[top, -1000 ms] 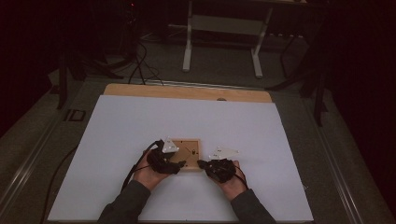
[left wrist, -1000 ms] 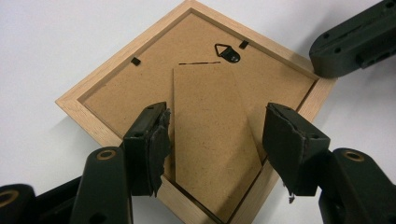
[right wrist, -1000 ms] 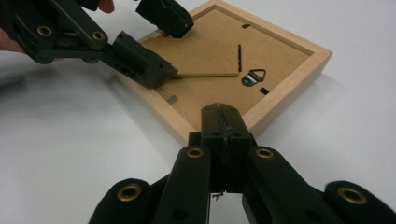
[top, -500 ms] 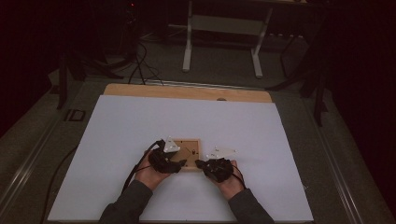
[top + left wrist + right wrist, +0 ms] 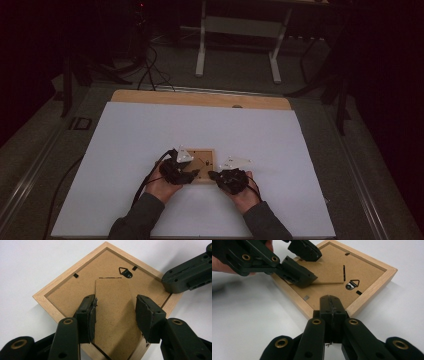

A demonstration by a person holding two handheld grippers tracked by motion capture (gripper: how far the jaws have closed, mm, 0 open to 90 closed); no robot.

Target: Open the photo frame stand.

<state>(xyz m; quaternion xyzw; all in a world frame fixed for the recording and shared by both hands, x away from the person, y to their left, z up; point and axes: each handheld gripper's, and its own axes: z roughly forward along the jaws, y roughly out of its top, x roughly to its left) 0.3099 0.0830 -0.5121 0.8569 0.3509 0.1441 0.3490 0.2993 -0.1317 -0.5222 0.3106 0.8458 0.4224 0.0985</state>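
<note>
Left gripper (image 5: 116, 315) half spread, closing around frame's stand flap (image 5: 112, 302), right gripper (image 5: 331, 305) pressed together on picture frame (image 5: 372, 287)

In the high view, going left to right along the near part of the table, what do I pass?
Left hand → left tool → picture frame → right tool → right hand.
</note>
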